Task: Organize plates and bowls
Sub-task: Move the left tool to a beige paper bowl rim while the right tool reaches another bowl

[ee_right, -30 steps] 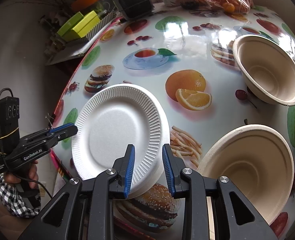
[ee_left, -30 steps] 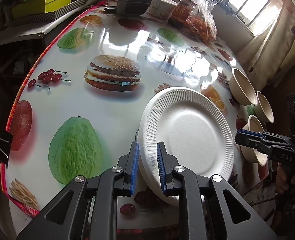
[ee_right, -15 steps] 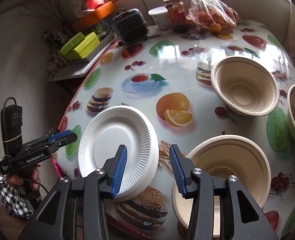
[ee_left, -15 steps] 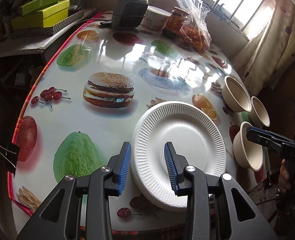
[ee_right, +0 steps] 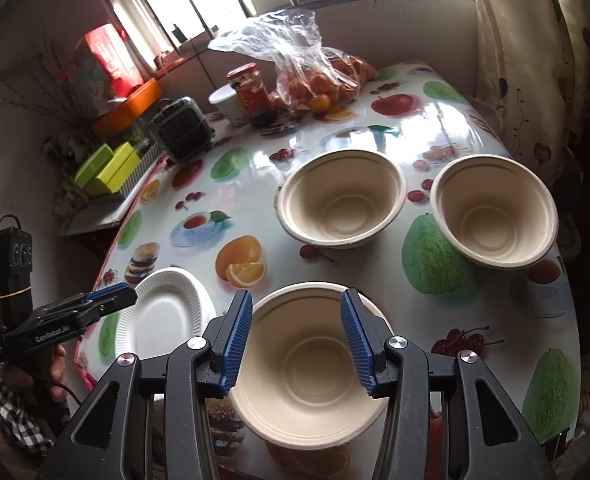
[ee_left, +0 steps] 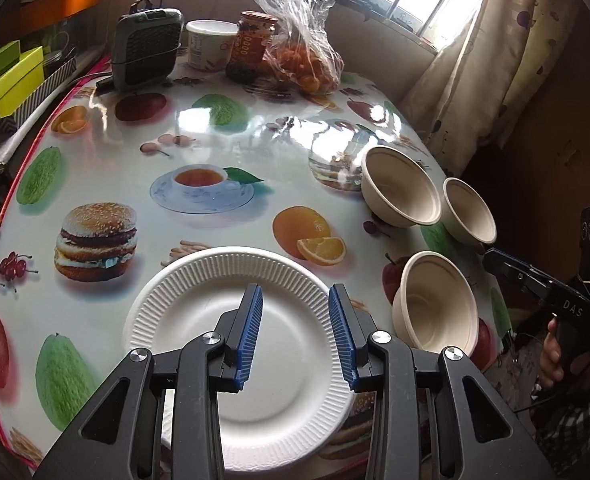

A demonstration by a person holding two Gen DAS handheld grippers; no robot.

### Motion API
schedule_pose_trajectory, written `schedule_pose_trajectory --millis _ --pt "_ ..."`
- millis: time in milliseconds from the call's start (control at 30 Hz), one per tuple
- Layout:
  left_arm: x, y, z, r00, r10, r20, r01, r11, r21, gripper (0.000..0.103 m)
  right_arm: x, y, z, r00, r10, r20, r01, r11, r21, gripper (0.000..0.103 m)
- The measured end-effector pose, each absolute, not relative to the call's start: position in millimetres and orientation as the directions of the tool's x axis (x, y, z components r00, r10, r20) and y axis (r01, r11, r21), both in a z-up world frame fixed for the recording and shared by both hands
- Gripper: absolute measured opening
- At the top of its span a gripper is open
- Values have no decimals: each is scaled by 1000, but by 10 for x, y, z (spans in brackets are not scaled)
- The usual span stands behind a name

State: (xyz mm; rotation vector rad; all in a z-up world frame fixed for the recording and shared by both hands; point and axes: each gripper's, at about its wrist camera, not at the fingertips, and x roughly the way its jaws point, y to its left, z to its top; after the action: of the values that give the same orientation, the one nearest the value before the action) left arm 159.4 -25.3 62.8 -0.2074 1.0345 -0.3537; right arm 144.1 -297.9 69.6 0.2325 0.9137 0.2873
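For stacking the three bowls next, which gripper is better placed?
Probably the right gripper: it hovers open over the nearest bowl, the other bowls just beyond. The left gripper is over the plates.

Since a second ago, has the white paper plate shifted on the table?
Cannot tell. In the left wrist view the white paper plate lies near the printed orange, as it did earlier, but the view itself has moved, so a small shift could be hidden.

"GenRobot.AI" on left gripper [ee_right: 113,300], "DAS" on right gripper [ee_left: 491,258]
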Motion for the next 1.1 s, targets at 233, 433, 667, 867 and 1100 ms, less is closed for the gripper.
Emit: schedule_pose_trajectory --millis 233,433,667,867,1100 --pt "1866 -685 653 432 -412 -802 246 910 -334 36 1460 -3411 649 616 298 -729 -70 943 327 46" --pt "2232 -966 736 442 -426 -789 258 903 -343 36 1608 -3607 648 652 284 -703 -48 941 336 46" --pt "2724 -1267 673 432 -414 -802 262 908 -328 36 1850 -3578 539 644 294 -706 -69 942 330 46" --pt "3005 -1399 498 393 -415 -821 261 906 -333 36 2050 -3542 406 622 300 -724 -74 942 326 46" --pt "3169 -1467 370 362 -421 -832 262 902 -343 36 2184 -3503 292 604 314 -733 -81 938 336 44"
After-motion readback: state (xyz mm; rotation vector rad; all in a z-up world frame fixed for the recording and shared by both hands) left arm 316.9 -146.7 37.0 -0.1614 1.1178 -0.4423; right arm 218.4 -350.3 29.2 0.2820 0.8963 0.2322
